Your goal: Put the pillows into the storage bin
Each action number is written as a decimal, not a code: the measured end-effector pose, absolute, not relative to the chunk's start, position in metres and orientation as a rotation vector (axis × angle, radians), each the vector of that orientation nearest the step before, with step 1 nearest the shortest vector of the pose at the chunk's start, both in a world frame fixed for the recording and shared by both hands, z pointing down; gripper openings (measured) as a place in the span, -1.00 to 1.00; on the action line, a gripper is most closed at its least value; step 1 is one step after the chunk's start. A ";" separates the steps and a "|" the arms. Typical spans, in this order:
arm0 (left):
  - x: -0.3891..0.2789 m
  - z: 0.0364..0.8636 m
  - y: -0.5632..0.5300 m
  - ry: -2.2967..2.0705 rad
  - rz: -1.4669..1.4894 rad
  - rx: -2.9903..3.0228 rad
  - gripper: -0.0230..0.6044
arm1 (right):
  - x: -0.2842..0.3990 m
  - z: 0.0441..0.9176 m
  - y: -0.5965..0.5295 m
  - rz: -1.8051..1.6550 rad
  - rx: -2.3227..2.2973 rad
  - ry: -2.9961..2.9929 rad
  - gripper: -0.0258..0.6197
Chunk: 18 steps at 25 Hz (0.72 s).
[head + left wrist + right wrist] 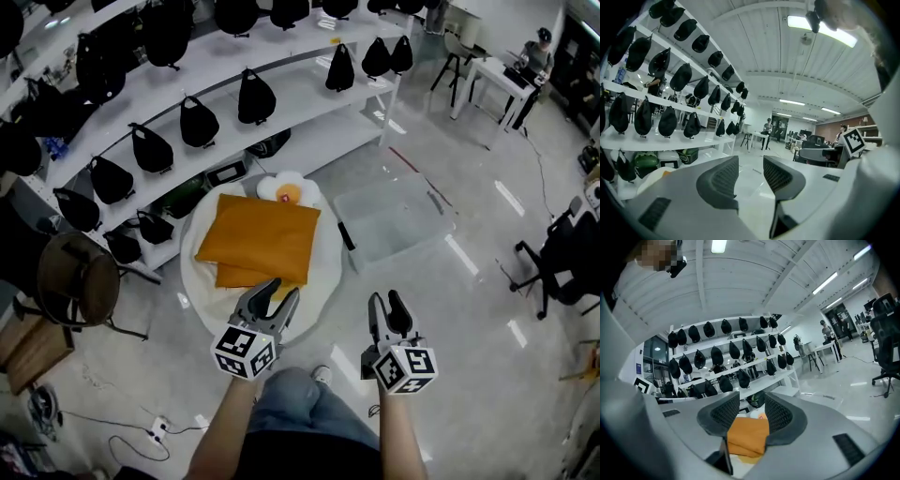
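Observation:
Two orange pillows [258, 236] lie stacked on a round white cushion [323, 267] on the floor. A flower-shaped white pillow with a yellow centre [287, 190] lies at their far end. The clear storage bin [389, 220] stands on the floor to the right of the pile. My left gripper [275, 302] hovers over the near edge of the cushion, open and empty; in its own view [751, 171] only floor shows between the jaws. My right gripper [388, 315] hangs in front of the bin, open too. The orange pillow [749, 436] shows beyond its jaws [752, 411], untouched.
Curved white shelves [309, 108] with several black caps run along the back and left. A brown round chair [80, 278] stands at the left, and a black office chair [562, 262] at the right. A white table [497, 75] stands far right. Cables [141, 433] lie near my feet.

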<state>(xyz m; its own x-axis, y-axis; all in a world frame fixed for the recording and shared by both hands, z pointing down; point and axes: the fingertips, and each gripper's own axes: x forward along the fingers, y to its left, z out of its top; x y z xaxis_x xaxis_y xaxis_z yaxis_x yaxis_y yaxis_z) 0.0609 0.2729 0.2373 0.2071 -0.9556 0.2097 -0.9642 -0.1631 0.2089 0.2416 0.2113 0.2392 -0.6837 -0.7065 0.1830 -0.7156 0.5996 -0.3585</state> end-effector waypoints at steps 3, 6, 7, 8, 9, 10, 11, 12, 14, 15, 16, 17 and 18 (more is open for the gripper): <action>0.048 0.237 0.262 -1.857 0.021 2.148 -0.41 | 0.228 0.239 0.193 0.629 1.179 -2.805 -0.45; 0.034 0.239 0.256 -1.899 0.005 2.100 -0.41 | 0.212 0.240 0.180 0.622 1.118 -2.814 -0.45; 0.029 0.241 0.254 -1.910 0.001 2.086 -0.41 | 0.206 0.242 0.175 0.622 1.099 -2.816 -0.45; 0.025 0.243 0.252 -1.919 -0.002 2.072 -0.41 | 0.201 0.243 0.171 0.624 1.081 -2.818 -0.45; 0.021 0.244 0.250 -1.928 -0.006 2.058 -0.41 | 0.195 0.245 0.166 0.625 1.064 -2.818 -0.45; 0.016 0.246 0.249 -1.937 -0.010 2.044 -0.41 | 0.188 0.247 0.161 0.626 1.046 -2.819 -0.45; 0.010 0.248 0.247 -1.946 -0.014 2.028 -0.41 | 0.181 0.248 0.157 0.625 1.027 -2.821 -0.45; 0.004 0.249 0.245 -1.955 -0.018 2.013 -0.41 | 0.172 0.248 0.152 0.623 1.006 -2.824 -0.45; -0.011 0.253 0.242 -1.973 -0.027 1.981 -0.41 | 0.153 0.251 0.144 0.618 0.964 -2.826 -0.45; -0.018 0.256 0.240 -1.982 -0.032 1.966 -0.41 | 0.143 0.252 0.139 0.616 0.944 -2.826 -0.45; -0.026 0.258 0.238 -1.993 -0.038 1.950 -0.41 | 0.133 0.254 0.135 0.614 0.923 -2.827 -0.45; -0.036 0.261 0.236 -2.006 -0.044 1.934 -0.41 | 0.121 0.256 0.130 0.611 0.900 -2.829 -0.45; -0.047 0.263 0.233 -2.020 -0.049 1.917 -0.41 | 0.108 0.258 0.125 0.607 0.876 -2.830 -0.45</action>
<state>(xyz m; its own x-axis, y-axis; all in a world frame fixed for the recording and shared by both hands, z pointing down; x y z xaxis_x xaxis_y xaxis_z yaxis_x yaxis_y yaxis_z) -0.0467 0.2327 0.2630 -0.0198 -0.9731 0.2295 -0.9608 0.0820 0.2648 0.1085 0.1249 0.2584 -0.8260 -0.5167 0.2253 -0.5636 0.7527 -0.3403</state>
